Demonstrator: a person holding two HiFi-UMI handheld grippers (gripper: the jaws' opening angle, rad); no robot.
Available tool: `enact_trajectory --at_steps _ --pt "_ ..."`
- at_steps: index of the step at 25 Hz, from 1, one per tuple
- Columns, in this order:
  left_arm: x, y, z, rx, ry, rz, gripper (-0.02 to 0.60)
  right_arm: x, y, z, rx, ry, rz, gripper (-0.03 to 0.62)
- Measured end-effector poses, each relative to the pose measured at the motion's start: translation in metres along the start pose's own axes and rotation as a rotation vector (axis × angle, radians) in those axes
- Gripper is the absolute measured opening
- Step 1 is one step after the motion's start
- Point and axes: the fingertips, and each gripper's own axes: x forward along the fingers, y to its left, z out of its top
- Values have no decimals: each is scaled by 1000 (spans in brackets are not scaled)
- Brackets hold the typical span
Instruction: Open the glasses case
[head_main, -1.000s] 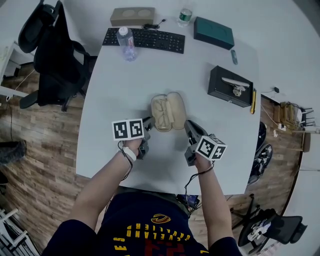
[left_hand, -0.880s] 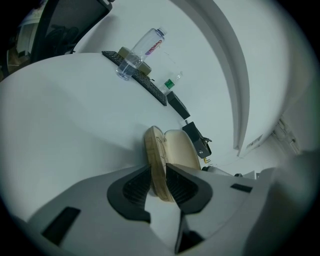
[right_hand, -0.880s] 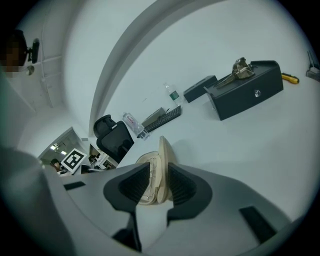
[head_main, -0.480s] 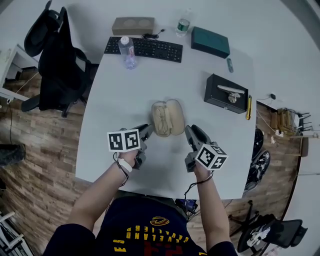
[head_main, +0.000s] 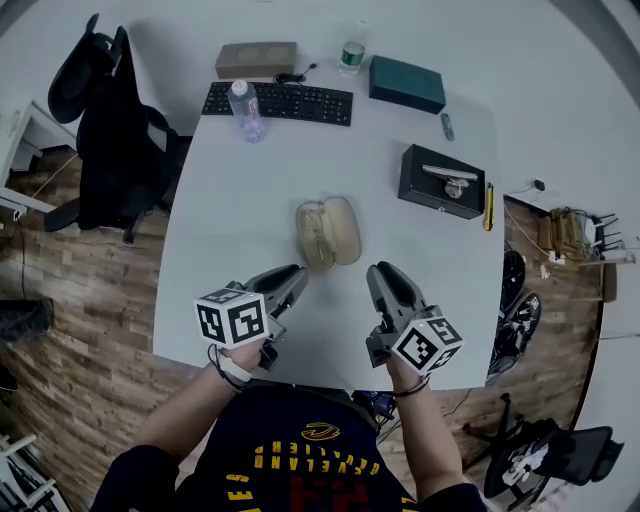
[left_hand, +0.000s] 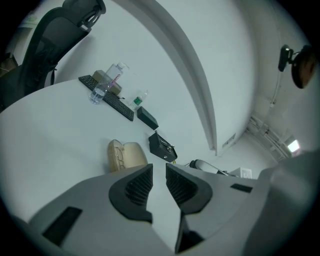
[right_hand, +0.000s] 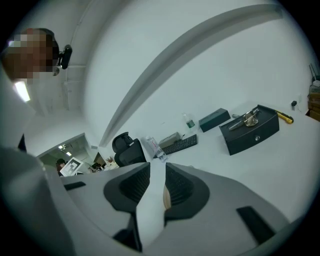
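White table (head_main: 250, 190): glasses case (head_main: 340, 228) open, glasses (head_main: 313, 236) in left half.

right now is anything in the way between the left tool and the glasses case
Nothing visible. Only bare table lies between the left tool and the case, which sits open ahead of it. The tool's jaws stand apart with nothing between them, clear of the case.

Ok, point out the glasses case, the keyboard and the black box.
glasses case (head_main: 340, 230), head view, its right half.
keyboard (head_main: 277, 103), head view, middle of the keys.
black box (head_main: 420, 190), head view, bare part of its top.
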Motion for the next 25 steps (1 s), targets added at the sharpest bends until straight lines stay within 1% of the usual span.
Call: enact_trajectory --at_steps 3,5,6,7,9,10,11,12,13,16,19,21,25 --pt "-13 -30 -3 68 4 -54 89 -12 26 6 -38 -14 34 78" --pt "-21 -50 -8 146 11 -81 89 -21 42 4 -76 -8 42 58" --pt "-24 -58 -11 206 17 -89 89 -25 49 2 -97 -1 44 54" --pt "-27 -66 -15 281 24 -92 87 -29 55 0 -116 6 47 48" --pt "-33 -79 -18 462 28 -87 83 -34 68 -2 -150 16 53 40" --pt "-36 -85 -18 546 22 -83 70 -35 74 -3 -164 19 57 37" --pt "-39 -89 -18 609 10 -81 50 -36 79 -4 -177 19 62 35" --pt "-42 -92 -18 645 -4 -83 29 -37 84 -5 -190 17 67 32" --pt "-43 -95 -18 655 -17 -90 17 -38 88 -7 -204 16 72 29" --pt "-43 -109 -23 650 -33 -132 14 -41 97 -10 -249 20 86 20" --pt "-41 -123 -26 698 -36 -166 14 -44 105 -7 -285 10 93 17" --pt "-40 -129 -25 719 -46 -176 14 -46 111 -5 -317 1 94 17" --pt "-43 -135 -17 725 -83 -178 14 -50 122 -2 -398 -9 105 17"
